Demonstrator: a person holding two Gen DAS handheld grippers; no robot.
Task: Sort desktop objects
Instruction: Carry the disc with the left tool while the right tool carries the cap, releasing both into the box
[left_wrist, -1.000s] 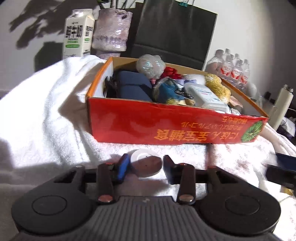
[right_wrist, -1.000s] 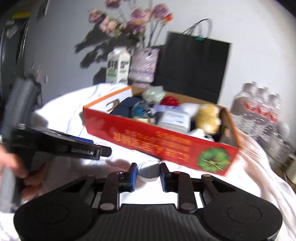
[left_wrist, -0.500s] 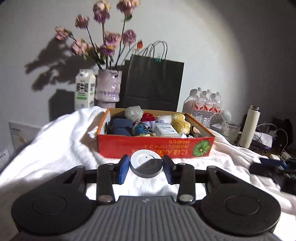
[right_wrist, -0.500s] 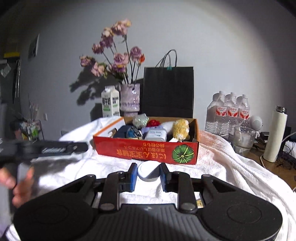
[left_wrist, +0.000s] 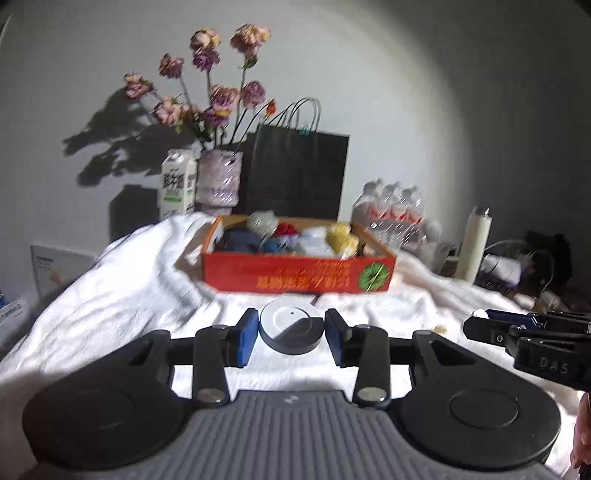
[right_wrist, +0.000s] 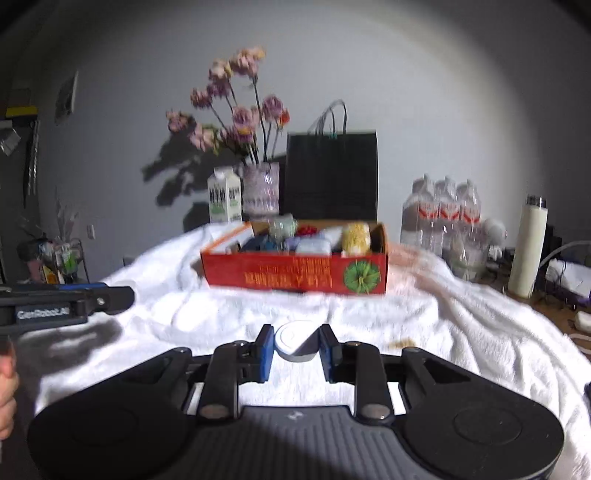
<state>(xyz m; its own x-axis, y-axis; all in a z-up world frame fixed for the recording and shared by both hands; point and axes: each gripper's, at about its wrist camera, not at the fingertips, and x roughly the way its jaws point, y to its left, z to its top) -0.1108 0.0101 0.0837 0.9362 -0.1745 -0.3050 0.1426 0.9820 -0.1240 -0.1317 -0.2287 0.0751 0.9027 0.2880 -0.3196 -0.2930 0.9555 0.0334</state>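
My left gripper (left_wrist: 290, 329) is shut on a large round grey-white disc (left_wrist: 290, 326) and holds it above the white towel, well back from the red cardboard box (left_wrist: 298, 277). My right gripper (right_wrist: 296, 345) is shut on a smaller round white disc (right_wrist: 296, 341) at about the same distance from the box (right_wrist: 295, 277). The box is full of sorted items: a blue pouch, a yellow sponge, a white container and others. Each gripper shows from the side in the other's view: the right one (left_wrist: 524, 328) and the left one (right_wrist: 66, 299).
A white towel (right_wrist: 406, 325) covers the table. Behind the box stand a milk carton (left_wrist: 177, 188), a vase of flowers (left_wrist: 219, 177) and a black paper bag (left_wrist: 295, 177). Water bottles (right_wrist: 443, 218) and a white thermos (right_wrist: 528, 247) stand at the right.
Both grippers have pulled back from the box and risen, each still carrying its disc. The box now looks smaller and farther away.
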